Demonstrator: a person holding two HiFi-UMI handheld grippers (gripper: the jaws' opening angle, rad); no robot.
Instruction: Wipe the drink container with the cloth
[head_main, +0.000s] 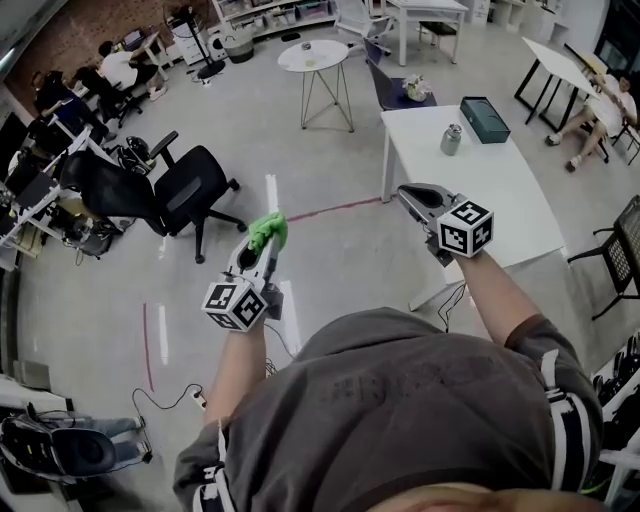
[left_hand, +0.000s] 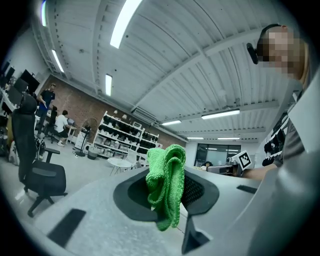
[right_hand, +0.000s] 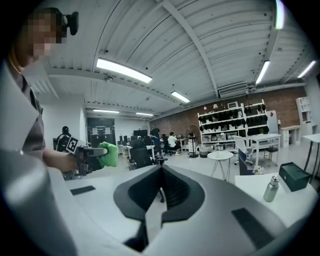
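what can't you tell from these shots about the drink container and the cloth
drink container: too small in the head and right gripper views to show dirt or a label.
cloth: its pinched part is hidden by the left gripper's pads, left gripper view.

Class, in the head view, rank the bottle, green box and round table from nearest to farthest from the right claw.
1. Bottle, on the white table ahead of the right claw.
2. Green box, just behind the bottle, same table.
3. Round table, far across the floor, leftward.
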